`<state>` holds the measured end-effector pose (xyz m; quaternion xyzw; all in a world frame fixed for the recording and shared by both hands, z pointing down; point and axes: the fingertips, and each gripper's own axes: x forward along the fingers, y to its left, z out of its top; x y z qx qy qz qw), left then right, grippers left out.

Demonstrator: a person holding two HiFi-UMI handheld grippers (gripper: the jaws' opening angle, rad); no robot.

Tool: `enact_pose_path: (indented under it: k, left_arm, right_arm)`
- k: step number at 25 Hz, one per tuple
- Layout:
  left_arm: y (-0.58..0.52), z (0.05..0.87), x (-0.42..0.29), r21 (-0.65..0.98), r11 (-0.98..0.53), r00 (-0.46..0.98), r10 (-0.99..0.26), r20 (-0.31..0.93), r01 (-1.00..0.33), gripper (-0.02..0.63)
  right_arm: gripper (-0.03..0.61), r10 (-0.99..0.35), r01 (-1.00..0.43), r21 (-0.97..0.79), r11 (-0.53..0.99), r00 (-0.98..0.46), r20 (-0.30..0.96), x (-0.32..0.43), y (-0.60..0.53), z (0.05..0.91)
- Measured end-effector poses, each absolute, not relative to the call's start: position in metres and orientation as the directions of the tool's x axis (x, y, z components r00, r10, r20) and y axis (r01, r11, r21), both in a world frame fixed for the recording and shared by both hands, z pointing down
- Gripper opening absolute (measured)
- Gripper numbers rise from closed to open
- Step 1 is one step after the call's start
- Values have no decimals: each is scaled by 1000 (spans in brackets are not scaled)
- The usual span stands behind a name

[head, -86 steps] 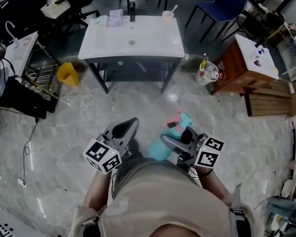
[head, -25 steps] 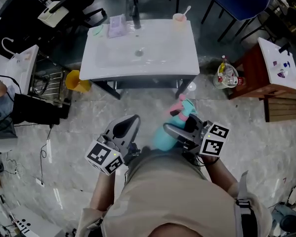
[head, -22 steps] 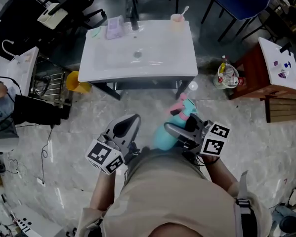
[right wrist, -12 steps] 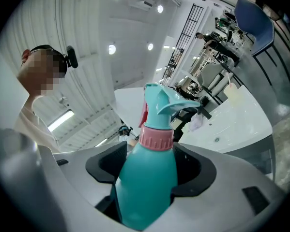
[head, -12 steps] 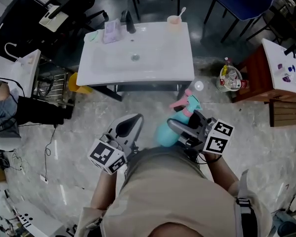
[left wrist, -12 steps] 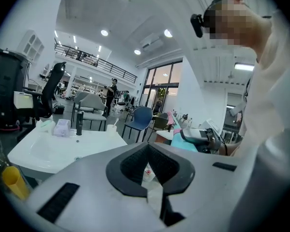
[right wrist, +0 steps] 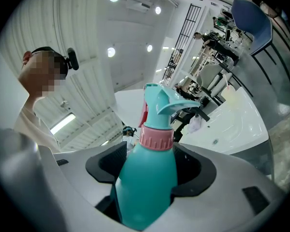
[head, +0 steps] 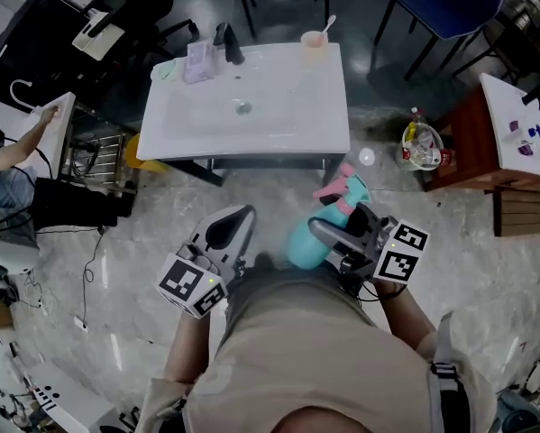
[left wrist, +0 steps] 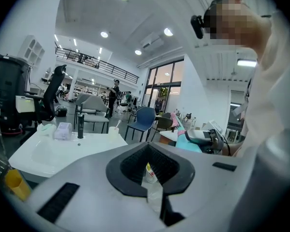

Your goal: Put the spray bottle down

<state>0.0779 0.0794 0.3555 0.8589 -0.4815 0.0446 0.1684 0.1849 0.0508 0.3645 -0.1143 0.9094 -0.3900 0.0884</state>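
While well short of the desk (head: 283,106) ahead, holds spray bottle (head: 302,247) by its body in clenched right gripper (head: 337,233), nozzle forward; left gripper (head: 232,228) closed on nothing alongside

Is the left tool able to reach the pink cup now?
Likely not: the left tool is at the person's waist; the pink cup stands at the far edge of the sink top, across bare floor.
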Motion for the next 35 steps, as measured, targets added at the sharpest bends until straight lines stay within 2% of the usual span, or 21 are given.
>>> enact_pose_path:
  k: [9, 35]
  left_arm:
    - [72, 357, 80, 230, -502, 548, -805, 228, -833, 10]
    - [17, 372, 28, 237, -558, 601, -777, 186, -795, 9]
  right_arm:
    - [273, -277, -144, -717, 682, -958, -71, 187, 49, 362]
    - [273, -436, -333, -681, 652, -900, 22, 165, -1, 368]
